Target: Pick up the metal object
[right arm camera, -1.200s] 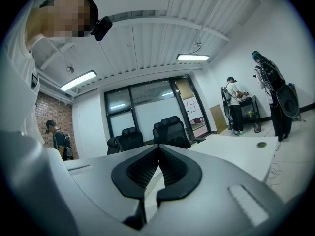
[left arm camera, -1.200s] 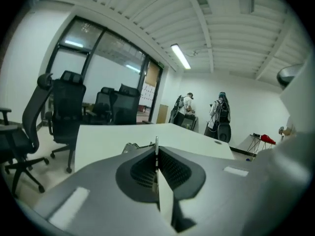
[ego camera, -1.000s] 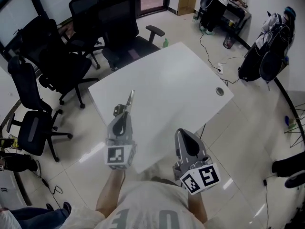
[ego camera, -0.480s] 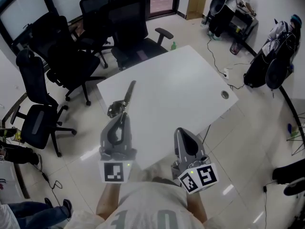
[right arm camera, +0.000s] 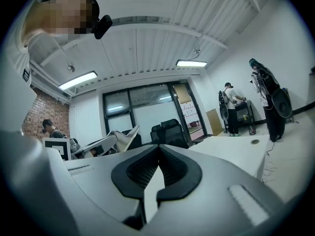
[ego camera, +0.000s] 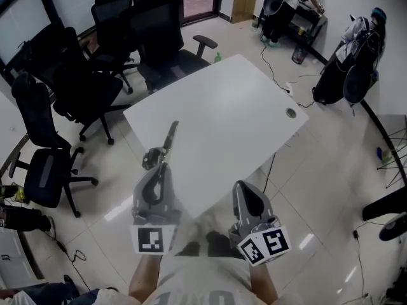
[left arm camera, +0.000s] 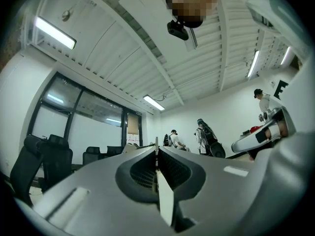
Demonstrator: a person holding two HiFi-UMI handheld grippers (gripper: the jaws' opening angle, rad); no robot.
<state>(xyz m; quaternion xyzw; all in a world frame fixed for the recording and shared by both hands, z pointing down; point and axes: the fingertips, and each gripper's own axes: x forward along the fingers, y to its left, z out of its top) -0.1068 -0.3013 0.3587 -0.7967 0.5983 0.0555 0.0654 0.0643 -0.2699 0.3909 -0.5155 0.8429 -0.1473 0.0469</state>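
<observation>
The metal object [ego camera: 168,138], a long thin flat tool with a wider grey end, sticks out forward from my left gripper [ego camera: 161,165], which is shut on it above the near left edge of the white table [ego camera: 222,107]. In the left gripper view the jaws are closed on its thin edge [left arm camera: 157,144], which rises just above my left gripper [left arm camera: 157,154]. My right gripper [ego camera: 242,187] is held shut beside it, off the table's near edge, with nothing in it. In the right gripper view my right gripper [right arm camera: 158,149] is closed, and the metal object [right arm camera: 129,134] shows at the left.
Several black office chairs [ego camera: 159,24] stand beyond and left of the table. A round cable hole [ego camera: 290,113] is near the table's right corner. Bags on a stand [ego camera: 346,68] and a person at a desk [ego camera: 280,5] are at the back right. Glossy tiled floor [ego camera: 318,189] surrounds the table.
My left gripper has drawn back a little toward me and lower in the view, still holding the metal object. The right gripper has hardly moved.
</observation>
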